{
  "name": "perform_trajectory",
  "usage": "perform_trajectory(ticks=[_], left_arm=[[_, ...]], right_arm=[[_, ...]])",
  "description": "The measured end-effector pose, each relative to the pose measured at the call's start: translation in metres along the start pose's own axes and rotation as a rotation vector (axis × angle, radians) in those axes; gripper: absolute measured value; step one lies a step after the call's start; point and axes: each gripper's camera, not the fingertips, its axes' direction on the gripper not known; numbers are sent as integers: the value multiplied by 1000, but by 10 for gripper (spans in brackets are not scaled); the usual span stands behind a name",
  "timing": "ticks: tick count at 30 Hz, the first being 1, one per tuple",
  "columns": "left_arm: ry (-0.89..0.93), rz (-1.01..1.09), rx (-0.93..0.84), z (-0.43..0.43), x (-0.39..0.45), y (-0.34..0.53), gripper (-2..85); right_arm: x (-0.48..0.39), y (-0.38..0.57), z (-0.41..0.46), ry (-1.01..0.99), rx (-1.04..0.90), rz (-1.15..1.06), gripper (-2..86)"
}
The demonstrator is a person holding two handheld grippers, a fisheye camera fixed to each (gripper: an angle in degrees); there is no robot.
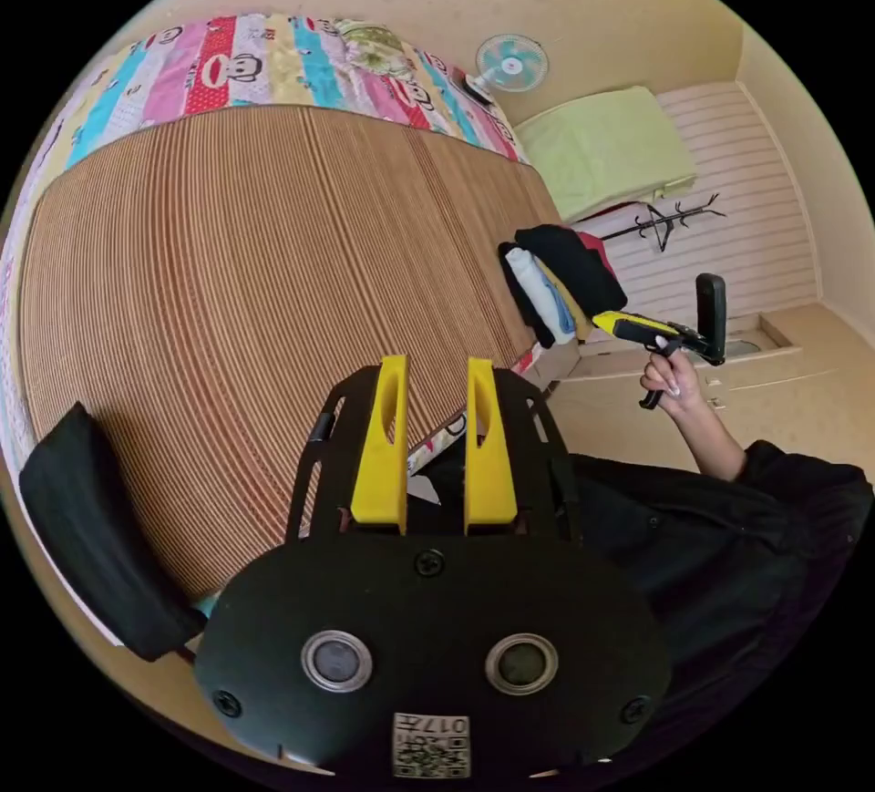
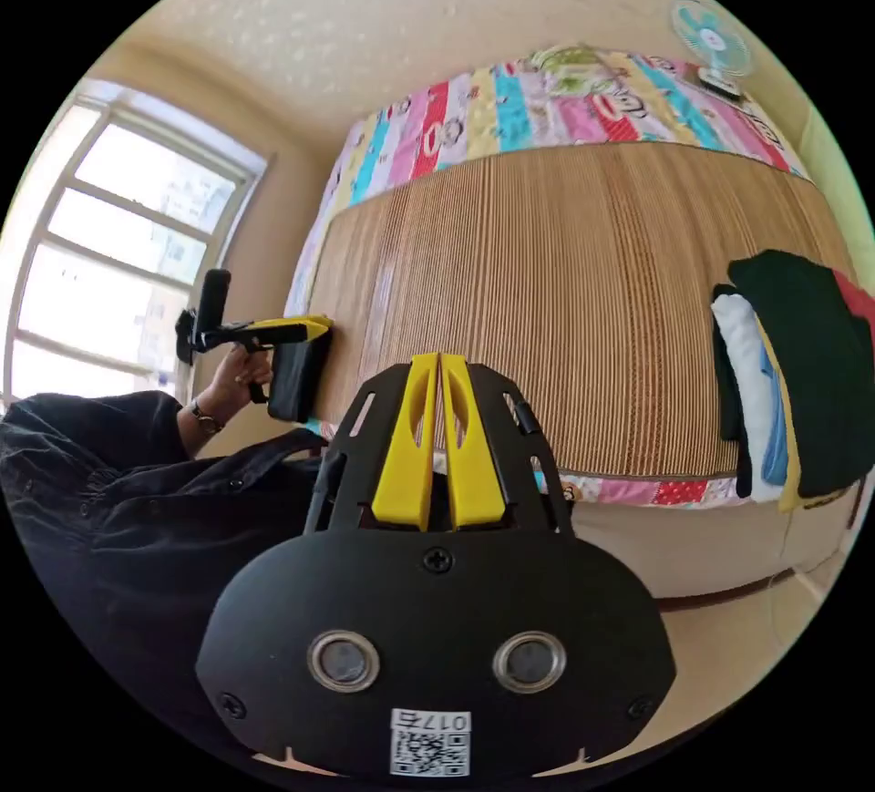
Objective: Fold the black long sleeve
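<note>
Nearest the lens in the left gripper view, the left gripper [image 1: 436, 373] is hovering over the near edge of a ribbed bamboo mat [image 1: 228, 300], its yellow jaws standing apart with nothing between them. In the right gripper view the right gripper [image 2: 437, 365] is pointing at the same mat [image 2: 583, 300] with its jaws pressed together and empty. Just behind both, the person's black sleeve [image 1: 729, 537] is filling the lower side. A folded black long sleeve [image 1: 91, 537] is lying at the mat's near corner; in the right gripper view it [image 2: 296, 382] is sitting just under the left gripper held in the person's hand [image 2: 239, 373]. Further off, a stack of folded clothes [image 2: 802, 382] is resting on the mat's other end. Beyond the mat, a striped cartoon bedsheet [image 1: 273, 63] is spreading toward the wall, where a small fan [image 1: 511, 63] is standing.
</note>
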Motion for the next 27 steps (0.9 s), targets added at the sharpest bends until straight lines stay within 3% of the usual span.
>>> perform_trajectory(ticks=[3,5,9,13,20,25,27], left_arm=[[23,170,0,39,65,-41,97],[34,264,5,65,107,-51,93],[82,411,56,121,189,-46,70],[65,502,155,161,237,-24,10],[-139,489,312,191,251,-15,-9],[-1,351,500,195,234,-2,-9],[-21,297,545,199,230,10,-8]], right_arm=[[24,62,-82,-87,391,60,2],[36,95,-116,-96,551,56,2],[69,147,-165,15,688,61,2],[98,170,-188,173,649,31,4],[166,157,-240,561,350,17,11],[234,139,-283,484,331,75,54],[275,124,-283,351,282,144,94]])
